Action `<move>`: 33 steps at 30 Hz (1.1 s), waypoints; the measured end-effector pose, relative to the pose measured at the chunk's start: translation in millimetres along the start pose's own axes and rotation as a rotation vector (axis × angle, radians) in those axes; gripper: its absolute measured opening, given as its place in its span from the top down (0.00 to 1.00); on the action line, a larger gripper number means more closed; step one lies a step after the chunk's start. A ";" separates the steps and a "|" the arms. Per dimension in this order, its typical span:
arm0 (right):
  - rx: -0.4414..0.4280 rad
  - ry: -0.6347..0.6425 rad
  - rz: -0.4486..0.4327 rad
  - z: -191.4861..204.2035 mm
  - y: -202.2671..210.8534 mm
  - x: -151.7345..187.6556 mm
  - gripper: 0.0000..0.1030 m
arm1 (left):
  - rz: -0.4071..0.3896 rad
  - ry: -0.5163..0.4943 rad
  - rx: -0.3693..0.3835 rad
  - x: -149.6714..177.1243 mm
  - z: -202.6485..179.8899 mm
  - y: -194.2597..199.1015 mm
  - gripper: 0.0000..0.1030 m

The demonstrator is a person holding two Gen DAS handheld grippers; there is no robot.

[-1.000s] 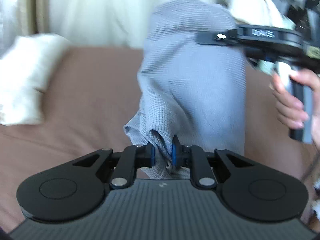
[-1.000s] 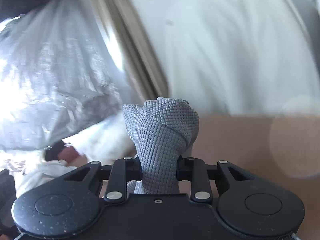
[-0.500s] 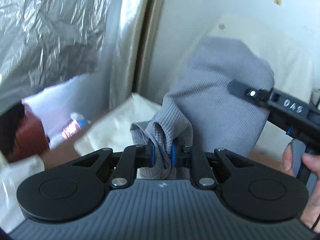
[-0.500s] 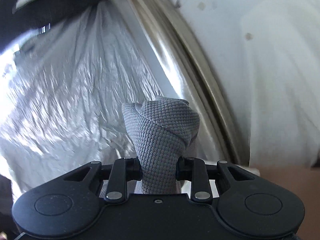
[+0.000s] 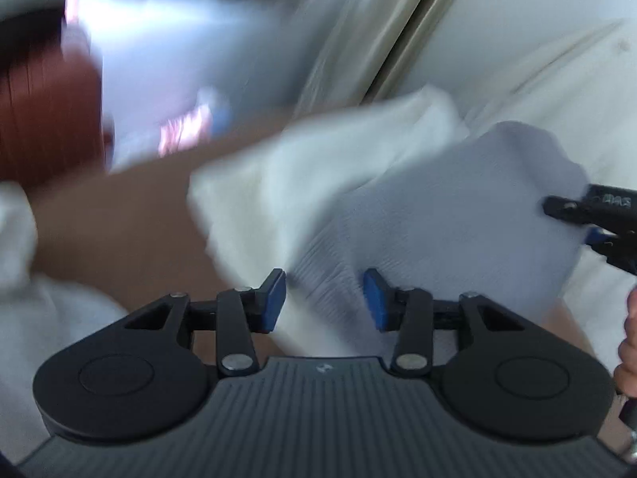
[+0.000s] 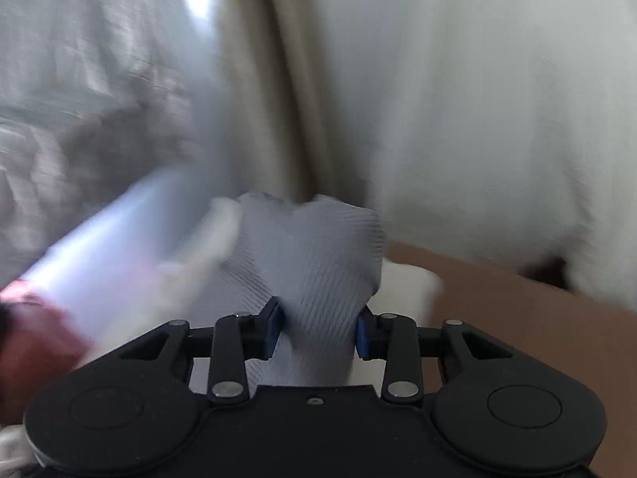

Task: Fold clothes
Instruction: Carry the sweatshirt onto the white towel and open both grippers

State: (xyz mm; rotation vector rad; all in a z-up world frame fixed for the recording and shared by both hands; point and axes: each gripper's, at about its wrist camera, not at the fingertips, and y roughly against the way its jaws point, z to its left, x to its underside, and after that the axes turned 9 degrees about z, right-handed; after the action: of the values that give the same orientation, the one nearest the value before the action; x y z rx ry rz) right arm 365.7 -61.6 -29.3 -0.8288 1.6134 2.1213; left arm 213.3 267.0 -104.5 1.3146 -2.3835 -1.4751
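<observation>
Grey knit garment (image 5: 438, 215) blurred; lower part hidden behind left gripper (image 5: 324, 298).

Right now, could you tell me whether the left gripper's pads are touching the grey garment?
Apart. The left wrist view shows the left gripper with jaws opening, blue pads clear of the grey garment between them.

Your grey waffle-knit garment (image 5: 450, 215) sits bunched, blurred by motion, draped over a white folded cloth (image 5: 302, 167) on the brown surface. From the left wrist it fills the frame from 12 toward 3 o'clock; from the right wrist its crumpled end (image 6: 314, 255) rises at 12 o'clock.
</observation>
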 end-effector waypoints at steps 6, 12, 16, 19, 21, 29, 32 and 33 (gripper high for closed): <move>-0.109 -0.153 -0.116 -40.5 -1.0 30.6 0.49 | -0.001 0.168 0.013 1.7 26.4 20.8 0.49; -0.151 -0.149 -0.214 -27.1 -2.3 13.4 0.67 | -0.085 0.155 0.082 0.2 26.8 29.3 0.55; -0.072 -0.056 -0.147 -17.7 -23.0 -7.1 0.55 | -0.176 0.007 0.194 1.3 3.4 45.3 0.55; -0.025 -0.154 -0.072 -35.7 -30.4 -15.6 0.32 | -0.142 -0.047 0.241 6.2 -11.3 32.8 0.55; -0.033 -0.222 -0.141 -46.4 -8.7 -9.0 0.32 | -0.143 -0.051 0.163 10.1 -17.5 22.0 0.61; -0.090 -0.055 -0.305 -32.4 47.0 14.0 0.61 | -0.130 -0.052 0.126 10.4 -29.7 5.5 0.61; -0.060 0.038 -0.261 -10.4 29.6 19.1 0.61 | -0.100 -0.060 0.123 8.0 -28.8 -2.7 0.61; -0.050 0.042 -0.243 -7.0 21.0 19.1 0.61 | -0.093 -0.059 0.131 7.2 -27.4 -4.1 0.61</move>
State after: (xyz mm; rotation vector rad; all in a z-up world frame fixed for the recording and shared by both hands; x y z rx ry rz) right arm 340.2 -75.8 -27.0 -1.0346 1.4038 1.9921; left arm 223.4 241.8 -95.3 1.4481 -2.5281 -1.4208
